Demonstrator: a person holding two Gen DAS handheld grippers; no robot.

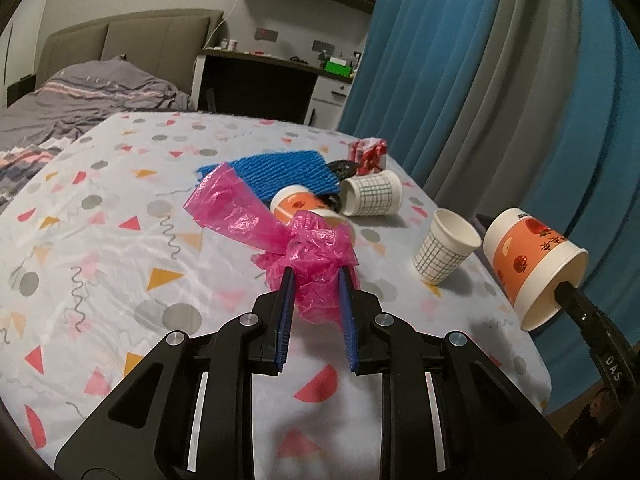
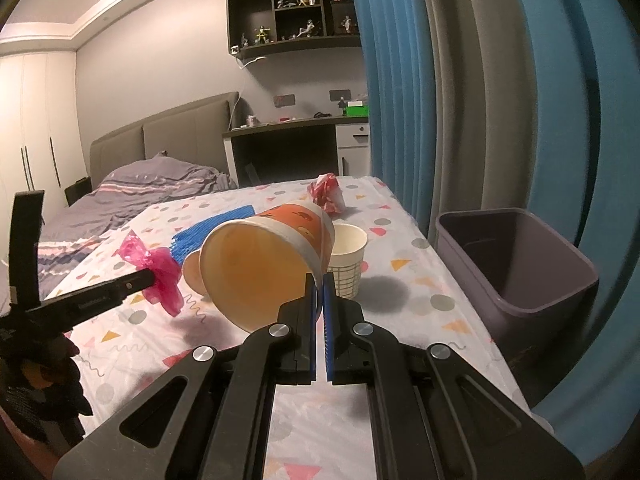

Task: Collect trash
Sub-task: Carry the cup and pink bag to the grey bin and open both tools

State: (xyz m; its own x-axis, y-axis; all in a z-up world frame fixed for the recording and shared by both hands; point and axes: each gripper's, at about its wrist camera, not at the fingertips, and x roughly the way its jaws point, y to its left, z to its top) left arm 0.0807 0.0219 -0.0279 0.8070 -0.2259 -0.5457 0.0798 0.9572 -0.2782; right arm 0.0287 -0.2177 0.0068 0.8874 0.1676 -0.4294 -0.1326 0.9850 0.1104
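1. Left gripper [image 1: 316,276] pinches the pink bag [image 1: 308,256], lifted just off the table [image 1: 120,320], likely to carry it away;
2. Right gripper [image 2: 319,280] clamps the orange cup's [image 2: 260,264] rim, tilted, near the bin [image 2: 516,268], presumably its destination.

A: Left wrist cam sits low behind its fingers, facing across the confetti-print tablecloth [image 1: 120,240] toward the blue pleated curtain [image 1: 440,60].

B: Right cam's close too, same direction. Both share the crumpled pink plastic bag [image 1: 308,256] and orange paper cup [image 2: 256,264].
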